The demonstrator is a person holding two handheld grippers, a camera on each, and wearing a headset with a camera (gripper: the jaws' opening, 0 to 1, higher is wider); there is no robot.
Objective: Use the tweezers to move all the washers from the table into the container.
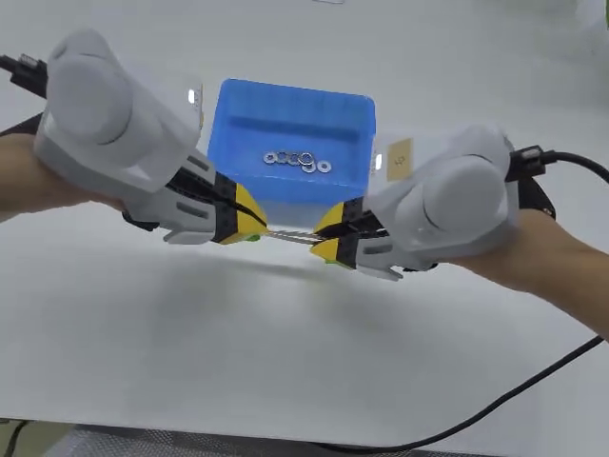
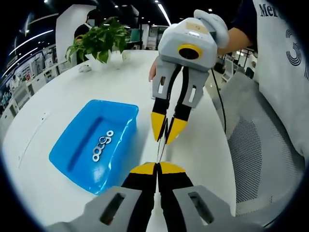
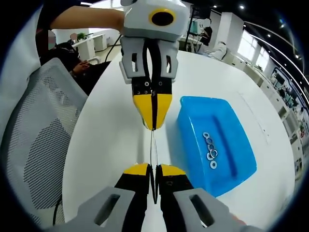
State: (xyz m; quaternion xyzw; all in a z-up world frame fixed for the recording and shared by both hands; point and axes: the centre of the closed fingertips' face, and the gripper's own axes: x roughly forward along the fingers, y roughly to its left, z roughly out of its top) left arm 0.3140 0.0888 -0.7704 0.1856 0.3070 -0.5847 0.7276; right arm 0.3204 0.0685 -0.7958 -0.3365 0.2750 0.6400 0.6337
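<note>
— Between the yellow tips, what's gripped?
— The left gripper [image 1: 255,221] is clamped tight on the tweezers [image 1: 290,235]. The right gripper [image 1: 322,236] pinches their other end, jaws a sliver apart.
— Room around?
— White table [image 1: 285,362] spreads wide nearer. The blue container [image 1: 285,119] sits just beyond, with the washers [image 1: 299,161] inside.

Left hand-held gripper [image 1: 257,228] faces right hand-held gripper [image 1: 321,238], clamped.

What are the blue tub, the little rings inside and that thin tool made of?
The container looks like glossy blue plastic, with soft highlights. The washers seem metal: silvery, with glints. The tweezers are probably steel, thin and grey-shiny, too slim to be sure.
</note>
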